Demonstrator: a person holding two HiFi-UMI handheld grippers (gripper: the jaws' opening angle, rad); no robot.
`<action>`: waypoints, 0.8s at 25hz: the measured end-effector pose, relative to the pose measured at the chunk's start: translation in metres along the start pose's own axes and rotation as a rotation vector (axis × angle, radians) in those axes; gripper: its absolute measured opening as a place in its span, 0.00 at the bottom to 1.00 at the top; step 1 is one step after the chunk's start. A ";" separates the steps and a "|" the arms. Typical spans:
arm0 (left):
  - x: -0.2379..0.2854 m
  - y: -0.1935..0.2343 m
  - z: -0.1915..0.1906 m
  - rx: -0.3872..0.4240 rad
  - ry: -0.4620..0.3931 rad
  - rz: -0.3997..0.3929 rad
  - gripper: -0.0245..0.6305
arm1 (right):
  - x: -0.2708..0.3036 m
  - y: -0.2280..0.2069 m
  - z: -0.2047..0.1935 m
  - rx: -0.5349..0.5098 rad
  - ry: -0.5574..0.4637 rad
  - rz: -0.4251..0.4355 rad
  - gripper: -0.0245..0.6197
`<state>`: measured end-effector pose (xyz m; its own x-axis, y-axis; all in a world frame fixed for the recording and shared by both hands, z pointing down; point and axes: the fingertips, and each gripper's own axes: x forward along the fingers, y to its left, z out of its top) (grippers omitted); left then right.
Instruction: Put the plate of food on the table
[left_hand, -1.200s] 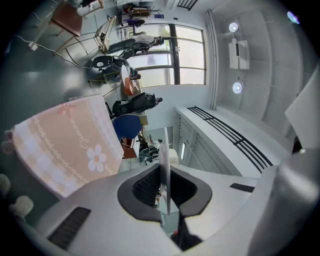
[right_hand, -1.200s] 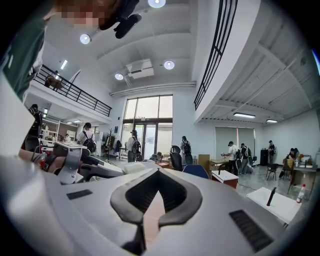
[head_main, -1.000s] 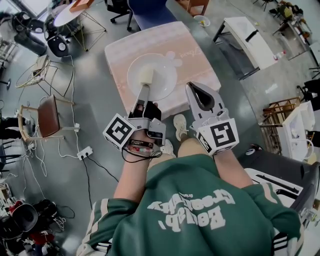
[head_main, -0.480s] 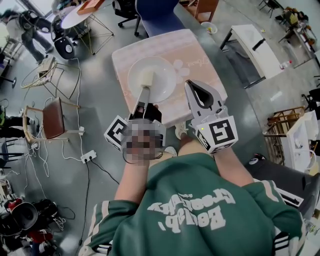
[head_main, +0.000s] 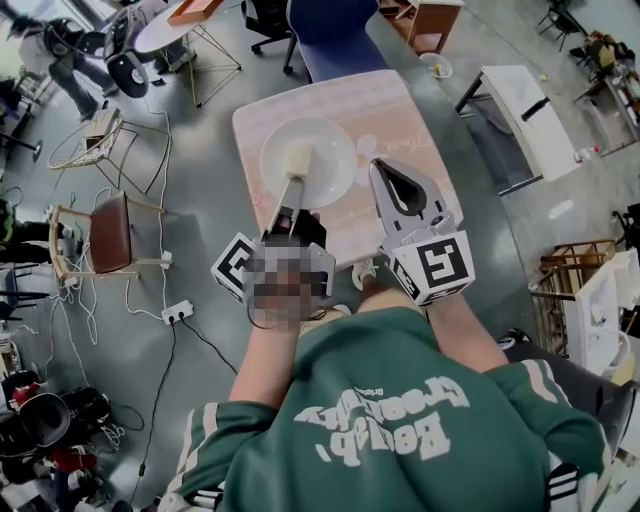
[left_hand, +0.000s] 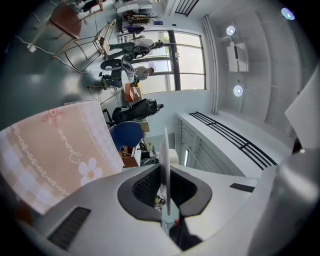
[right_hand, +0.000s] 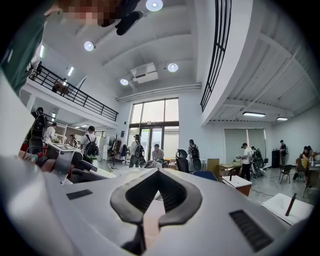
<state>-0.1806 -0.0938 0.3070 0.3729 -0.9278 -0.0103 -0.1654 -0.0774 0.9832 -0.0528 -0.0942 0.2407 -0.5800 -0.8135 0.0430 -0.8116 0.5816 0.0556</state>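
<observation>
Where the left gripper (head_main: 293, 185) closes, its jaws are clenched on the near rim of the plate (head_main: 325, 165), one above and one below. The left gripper view shows the rim edge-on as a thin white line pinched between the pads.
- The plate runs out toward 12 o'clock from the jaws. It is round, so no long axis matters.
- A pale block of food (head_main: 297, 158) sits on it just past the jaw tips.
- In the head view the plate lies over the pink flowered cloth of the surface (head_main: 400, 115). In the left gripper view the cloth looks apart from the rim, so I judge the plate is carried above it and not yet set down.
- The coming move is downward, and the left hand alone does it.
- The right gripper (head_main: 382, 170) is at 3 o'clock of the left, jaws pressed together on nothing, just beside the plate's edge and over the cloth's near side. It should keep off the rim.
- Nothing else shows on the cloth.
- Around it are a blue chair (head_main: 325, 40) at 12 o'clock, a white bench (head_main: 525, 100) at 2, and a brown-seated chair (head_main: 110, 232) at 9, with a power strip (head_main: 172, 311) on the floor nearby.
</observation>
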 end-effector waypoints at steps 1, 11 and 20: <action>0.006 0.002 0.000 -0.001 0.000 0.003 0.08 | 0.004 -0.005 -0.001 0.002 0.001 0.002 0.06; 0.090 0.031 0.011 -0.011 -0.012 0.079 0.08 | 0.074 -0.068 -0.023 0.034 0.052 0.054 0.06; 0.113 0.065 0.014 -0.007 -0.055 0.118 0.08 | 0.100 -0.085 -0.048 0.047 0.084 0.096 0.06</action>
<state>-0.1623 -0.2091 0.3667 0.3005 -0.9489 0.0962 -0.1987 0.0363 0.9794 -0.0383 -0.2252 0.2880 -0.6487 -0.7499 0.1295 -0.7562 0.6543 0.0006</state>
